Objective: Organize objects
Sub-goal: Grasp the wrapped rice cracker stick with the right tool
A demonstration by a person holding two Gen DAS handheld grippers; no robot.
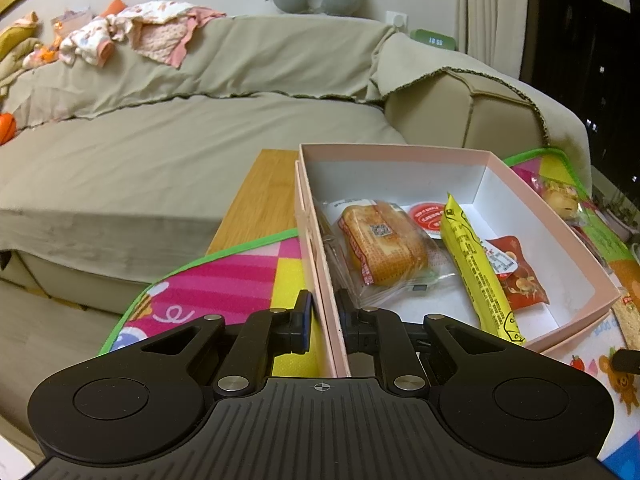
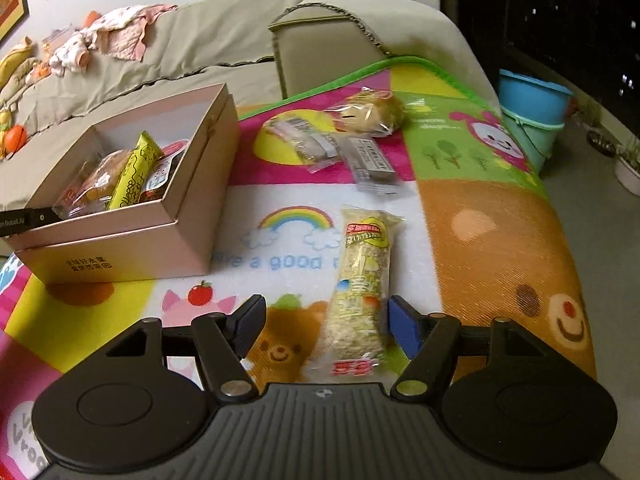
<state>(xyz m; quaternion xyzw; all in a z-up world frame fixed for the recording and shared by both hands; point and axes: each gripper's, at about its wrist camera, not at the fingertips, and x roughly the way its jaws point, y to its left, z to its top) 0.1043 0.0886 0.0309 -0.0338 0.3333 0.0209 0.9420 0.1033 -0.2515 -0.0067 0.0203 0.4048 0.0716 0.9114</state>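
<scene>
A beige sofa (image 1: 160, 152) spans the far side, baby clothes (image 1: 132, 32) heaped on its back. Far right stand stacked blue buckets (image 2: 534, 116).

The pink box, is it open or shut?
Open. The pink box has no lid on top, and the snack packets inside show.

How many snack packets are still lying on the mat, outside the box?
4. An oat bar between the right gripper's open fingers; a grey packet and a clear-wrapped one mid-mat; a bun at the far edge. The box may hide others.
</scene>
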